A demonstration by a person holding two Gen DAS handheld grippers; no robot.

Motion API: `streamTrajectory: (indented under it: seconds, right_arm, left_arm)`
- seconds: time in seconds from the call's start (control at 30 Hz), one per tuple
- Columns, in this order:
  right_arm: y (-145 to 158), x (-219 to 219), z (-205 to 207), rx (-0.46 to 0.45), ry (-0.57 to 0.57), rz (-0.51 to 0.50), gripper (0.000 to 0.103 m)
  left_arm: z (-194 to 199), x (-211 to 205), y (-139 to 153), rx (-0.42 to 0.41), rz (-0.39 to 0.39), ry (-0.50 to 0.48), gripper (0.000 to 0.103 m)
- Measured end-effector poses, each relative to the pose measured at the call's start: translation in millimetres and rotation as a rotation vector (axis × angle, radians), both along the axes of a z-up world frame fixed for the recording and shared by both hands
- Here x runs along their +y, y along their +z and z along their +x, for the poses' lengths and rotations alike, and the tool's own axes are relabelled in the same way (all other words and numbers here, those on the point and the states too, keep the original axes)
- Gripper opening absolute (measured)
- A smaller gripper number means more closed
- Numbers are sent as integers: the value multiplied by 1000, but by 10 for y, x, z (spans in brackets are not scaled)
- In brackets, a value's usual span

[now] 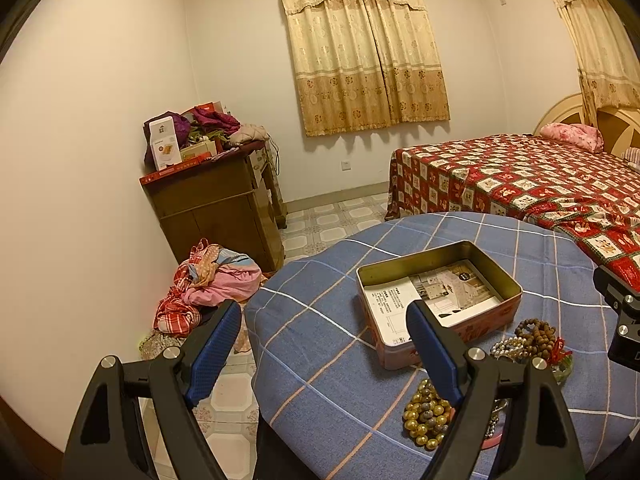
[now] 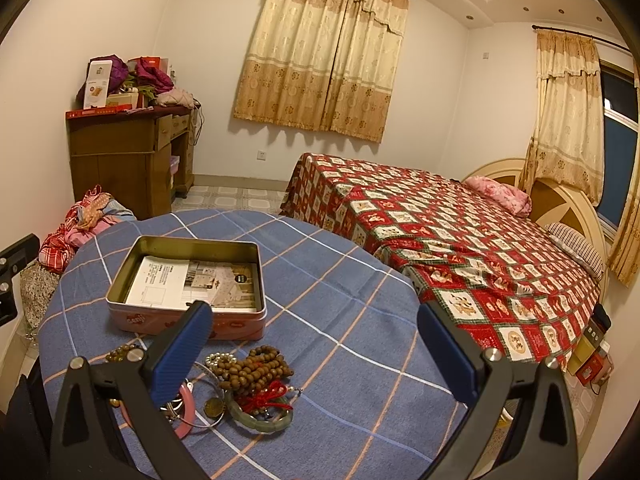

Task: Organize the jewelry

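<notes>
Right wrist: jewelry [image 2: 244, 392] below spread tool [image 2: 316, 344].

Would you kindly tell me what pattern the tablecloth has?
The tablecloth is blue with white and peach check lines, clearest in the right wrist view.

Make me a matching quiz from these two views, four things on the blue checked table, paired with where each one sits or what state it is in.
Things:
1. tin box
2. brown bead string
3. green bangle
4. leaflet

Places or states:
A. under a red cord
B. lying inside the tin
C. lidless, at the table's middle
D. piled between tin and green bangle

Pairs: 1-C, 2-D, 3-A, 4-B
</notes>
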State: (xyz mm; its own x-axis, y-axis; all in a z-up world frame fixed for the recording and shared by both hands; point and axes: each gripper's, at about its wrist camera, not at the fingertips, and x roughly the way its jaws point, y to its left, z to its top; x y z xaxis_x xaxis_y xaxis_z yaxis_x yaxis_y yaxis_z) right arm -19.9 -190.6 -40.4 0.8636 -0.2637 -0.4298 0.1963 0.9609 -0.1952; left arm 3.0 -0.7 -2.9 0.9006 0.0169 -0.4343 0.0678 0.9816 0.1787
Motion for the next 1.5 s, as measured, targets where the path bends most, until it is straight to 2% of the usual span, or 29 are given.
streamTrajectory:
  seconds: [1.5]
  right_arm:
    - [-78, 31, 19, 7, -1, 4, 103]
  left_arm:
    - [10, 8, -65, 22, 20, -10, 85]
